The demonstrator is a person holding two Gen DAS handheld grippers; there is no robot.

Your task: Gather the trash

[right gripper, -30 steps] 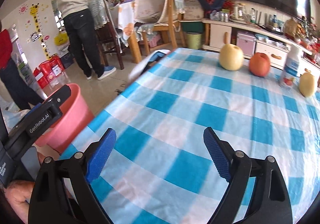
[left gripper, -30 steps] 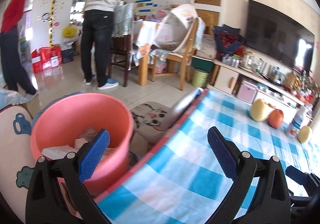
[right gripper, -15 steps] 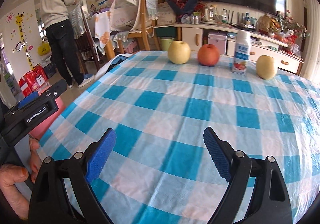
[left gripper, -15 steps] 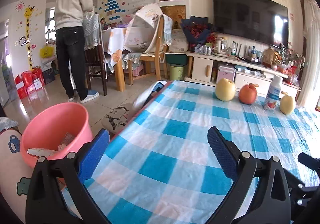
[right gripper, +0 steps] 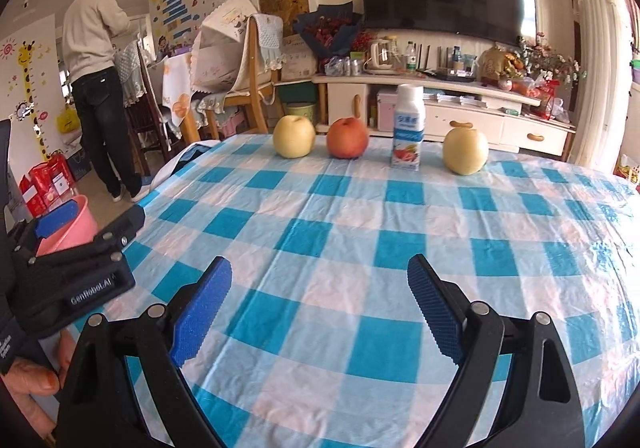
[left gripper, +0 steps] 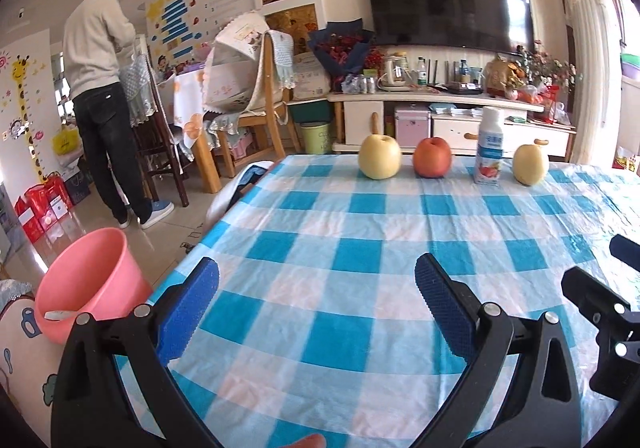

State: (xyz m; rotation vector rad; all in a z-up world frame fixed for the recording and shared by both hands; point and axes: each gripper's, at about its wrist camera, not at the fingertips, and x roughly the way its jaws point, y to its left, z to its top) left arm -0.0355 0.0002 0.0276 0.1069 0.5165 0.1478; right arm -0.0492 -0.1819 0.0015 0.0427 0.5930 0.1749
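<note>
Both fisheye views sit low behind their own blue-padded fingers, looking slightly downward across the blue-and-white checked tablecloth (left gripper: 360,248) toward the wall-mounted black television (left gripper: 448,4). The right view stands nearer the white drink bottle (right gripper: 408,128); the left view takes in more of the pink plastic bucket (left gripper: 88,280). Both share the far fruit row.

Pink bin (left gripper: 90,280) on floor, perhaps paper inside

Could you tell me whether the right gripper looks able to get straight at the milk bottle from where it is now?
Probably yes: the right gripper is open and empty, and only bare checked tablecloth lies between it and the milk bottle, which stands apart from the fruit.
</note>
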